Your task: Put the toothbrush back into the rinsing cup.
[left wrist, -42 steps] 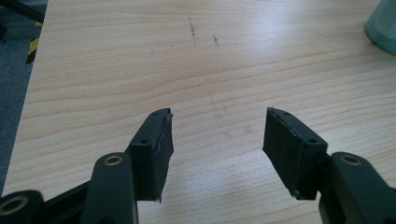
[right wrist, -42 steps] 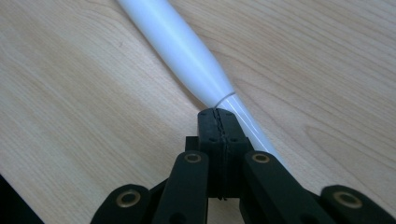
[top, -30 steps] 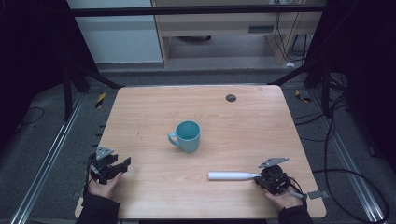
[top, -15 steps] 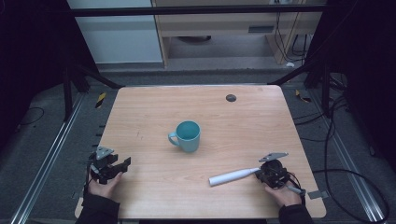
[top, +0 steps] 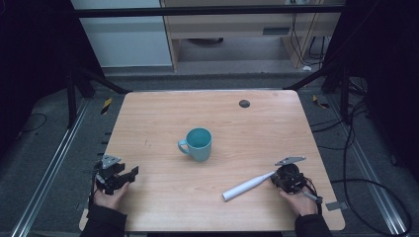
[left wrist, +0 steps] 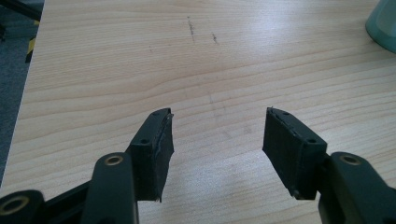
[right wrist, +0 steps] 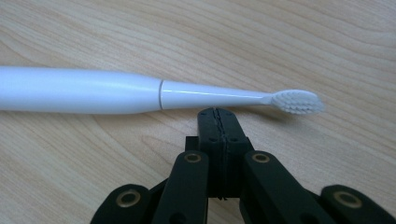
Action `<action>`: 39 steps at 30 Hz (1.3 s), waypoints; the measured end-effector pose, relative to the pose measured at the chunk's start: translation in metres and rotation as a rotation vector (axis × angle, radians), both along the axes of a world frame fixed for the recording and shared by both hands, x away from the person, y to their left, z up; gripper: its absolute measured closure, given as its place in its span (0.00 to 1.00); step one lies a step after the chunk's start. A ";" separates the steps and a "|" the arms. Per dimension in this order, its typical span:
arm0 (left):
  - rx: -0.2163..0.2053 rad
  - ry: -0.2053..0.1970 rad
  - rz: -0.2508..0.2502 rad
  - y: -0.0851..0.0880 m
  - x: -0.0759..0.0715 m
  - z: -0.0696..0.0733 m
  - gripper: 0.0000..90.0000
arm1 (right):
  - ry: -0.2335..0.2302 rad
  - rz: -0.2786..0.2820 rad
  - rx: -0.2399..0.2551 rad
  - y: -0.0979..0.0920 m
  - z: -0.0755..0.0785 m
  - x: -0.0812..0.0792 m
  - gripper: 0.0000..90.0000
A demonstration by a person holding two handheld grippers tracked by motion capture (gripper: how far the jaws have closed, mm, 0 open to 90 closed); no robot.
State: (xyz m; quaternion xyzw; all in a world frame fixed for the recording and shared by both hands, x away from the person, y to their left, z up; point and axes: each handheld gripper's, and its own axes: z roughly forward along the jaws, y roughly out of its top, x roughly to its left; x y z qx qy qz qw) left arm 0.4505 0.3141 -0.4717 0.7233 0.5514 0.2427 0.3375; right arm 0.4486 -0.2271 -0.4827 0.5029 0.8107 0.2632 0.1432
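Note:
A white electric toothbrush (top: 247, 186) lies on the wooden table (top: 207, 118) at the front right, brush head toward my right gripper (top: 284, 178). In the right gripper view the toothbrush (right wrist: 140, 91) lies crosswise just beyond my right gripper (right wrist: 218, 116), whose jaws are shut with nothing between them, tips at the neck of the brush. A teal mug (top: 199, 143) stands upright near the table's middle, handle to the left. My left gripper (top: 129, 173) rests at the front left, open; in its own view the left gripper (left wrist: 217, 135) has bare wood between the jaws.
A small dark round hole (top: 244, 103) sits in the table near its far edge. A corner of the teal mug (left wrist: 383, 23) shows at the top right of the left gripper view. Black frame rails and cables surround the table on the floor.
The toothbrush has swung from lying level to slanting, its handle end now nearer the front edge. The right gripper shifted slightly up the table. The left gripper has stayed still.

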 end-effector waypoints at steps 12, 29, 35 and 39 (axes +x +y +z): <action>0.002 0.002 -0.001 0.000 0.000 0.000 0.46 | -0.014 0.001 -0.010 0.005 0.001 0.010 1.00; 0.006 0.003 0.001 0.000 0.000 0.000 0.46 | -0.038 0.026 0.002 0.024 0.002 0.032 1.00; 0.006 0.005 0.000 0.000 0.000 0.000 0.47 | -0.046 0.035 0.023 0.029 0.002 0.036 1.00; 0.006 0.005 0.000 0.000 0.000 0.000 0.47 | -0.044 0.043 0.026 0.032 0.001 0.037 1.00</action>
